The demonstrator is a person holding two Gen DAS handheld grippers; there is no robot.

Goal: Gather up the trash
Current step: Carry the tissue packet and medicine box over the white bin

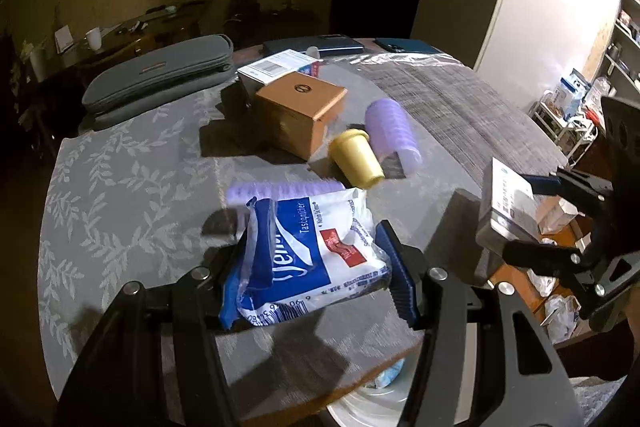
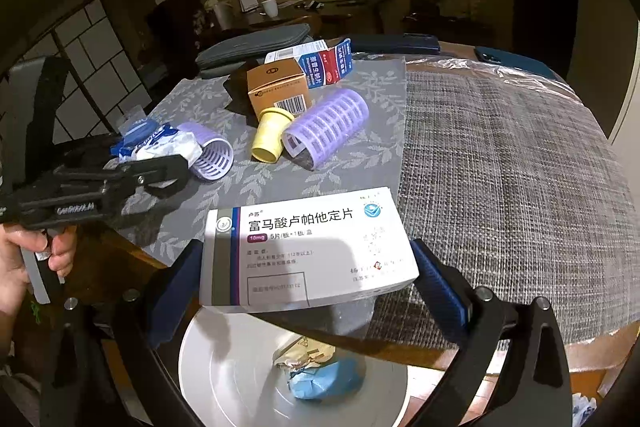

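My left hand-held gripper (image 1: 316, 259) pinches a crinkly plastic tissue pack (image 1: 308, 255) above the desk (image 1: 132, 195); right hand-held gripper (image 2: 308, 279) clamps a flat cardboard pill box (image 2: 304, 251) over the round white bin (image 2: 224, 375).

Both grippers hang over the near edge of a table (image 2: 500, 163), the left gripper (image 1: 312, 263) clamping a tissue pack (image 1: 308, 259) and, to its right, the right gripper (image 2: 308, 267) clamping a medicine box (image 2: 308, 251). Below that box sits a bin (image 2: 224, 367) with crumpled waste (image 2: 320, 371) inside. Just behind the tissue pack lies a hair roller (image 2: 212, 151). Farther back, a small cup (image 2: 270, 135) lies touching a second roller (image 2: 328, 125) on its right, with a cardboard box (image 2: 278, 87) behind them and a carton (image 2: 320, 61) behind that.
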